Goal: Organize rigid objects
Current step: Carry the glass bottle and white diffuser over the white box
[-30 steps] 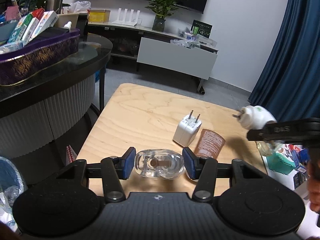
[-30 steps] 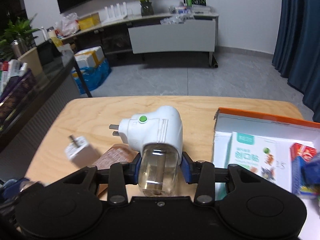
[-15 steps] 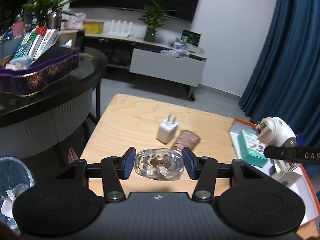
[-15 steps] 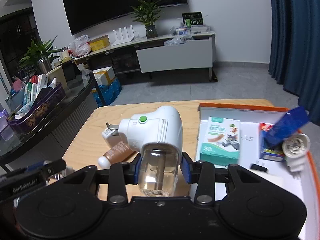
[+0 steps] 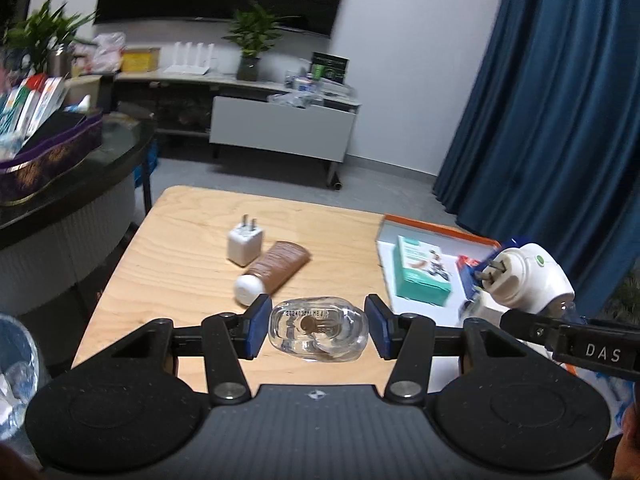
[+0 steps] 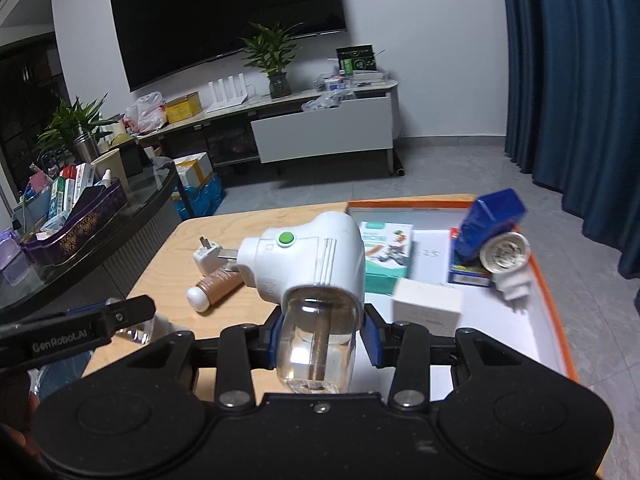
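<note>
Left gripper (image 5: 318, 332) clamped a clear glass refill bottle (image 5: 318, 334); right gripper (image 6: 319, 338) clamped a white plug-in vaporiser with clear bottle (image 6: 308, 264), above orange-rimmed tray (image 6: 550, 300).

White plug-in vaporiser with green button (image 6: 310, 264) hides part of the teal-and-white carton (image 6: 386, 258); blue box (image 6: 490, 224) motion-blurred; orange-rimmed white tray (image 5: 420, 229) cut off at frame edge.

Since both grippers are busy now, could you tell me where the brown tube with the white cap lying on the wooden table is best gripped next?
Grip the brown tube with the white cap across its round middle, coming from above with fingers either side, since it lies flat; the white wall charger crowds its crimped end.
</note>
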Available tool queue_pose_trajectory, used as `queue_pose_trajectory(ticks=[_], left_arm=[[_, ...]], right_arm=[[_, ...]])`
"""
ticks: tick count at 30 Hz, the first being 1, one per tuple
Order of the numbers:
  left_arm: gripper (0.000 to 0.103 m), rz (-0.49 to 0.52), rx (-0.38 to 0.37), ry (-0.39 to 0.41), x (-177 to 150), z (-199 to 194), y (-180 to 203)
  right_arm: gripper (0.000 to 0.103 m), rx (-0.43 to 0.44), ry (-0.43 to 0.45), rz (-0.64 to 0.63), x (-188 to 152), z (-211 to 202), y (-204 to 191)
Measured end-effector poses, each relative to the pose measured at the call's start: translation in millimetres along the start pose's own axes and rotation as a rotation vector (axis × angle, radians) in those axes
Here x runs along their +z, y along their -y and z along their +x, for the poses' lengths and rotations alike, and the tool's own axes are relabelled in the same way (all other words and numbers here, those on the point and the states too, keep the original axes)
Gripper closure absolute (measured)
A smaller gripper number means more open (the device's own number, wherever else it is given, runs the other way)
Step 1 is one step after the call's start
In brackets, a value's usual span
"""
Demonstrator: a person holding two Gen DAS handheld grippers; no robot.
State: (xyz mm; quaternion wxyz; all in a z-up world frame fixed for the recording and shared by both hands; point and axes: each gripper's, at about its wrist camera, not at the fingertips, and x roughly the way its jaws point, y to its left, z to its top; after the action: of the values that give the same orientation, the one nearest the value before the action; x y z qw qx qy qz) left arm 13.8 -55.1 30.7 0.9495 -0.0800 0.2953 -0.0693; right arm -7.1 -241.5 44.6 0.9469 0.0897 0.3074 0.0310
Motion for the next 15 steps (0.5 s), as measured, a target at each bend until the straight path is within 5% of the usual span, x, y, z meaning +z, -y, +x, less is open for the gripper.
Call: queue_pose_trajectory(ticks=[15], left_arm=[[0.052,0.105,-0.152,-0.046,-18.4,6.2,68.4]], right_arm=[[0.055,-0.143,0.036,0.094,-31.5,-49.3,61.7]])
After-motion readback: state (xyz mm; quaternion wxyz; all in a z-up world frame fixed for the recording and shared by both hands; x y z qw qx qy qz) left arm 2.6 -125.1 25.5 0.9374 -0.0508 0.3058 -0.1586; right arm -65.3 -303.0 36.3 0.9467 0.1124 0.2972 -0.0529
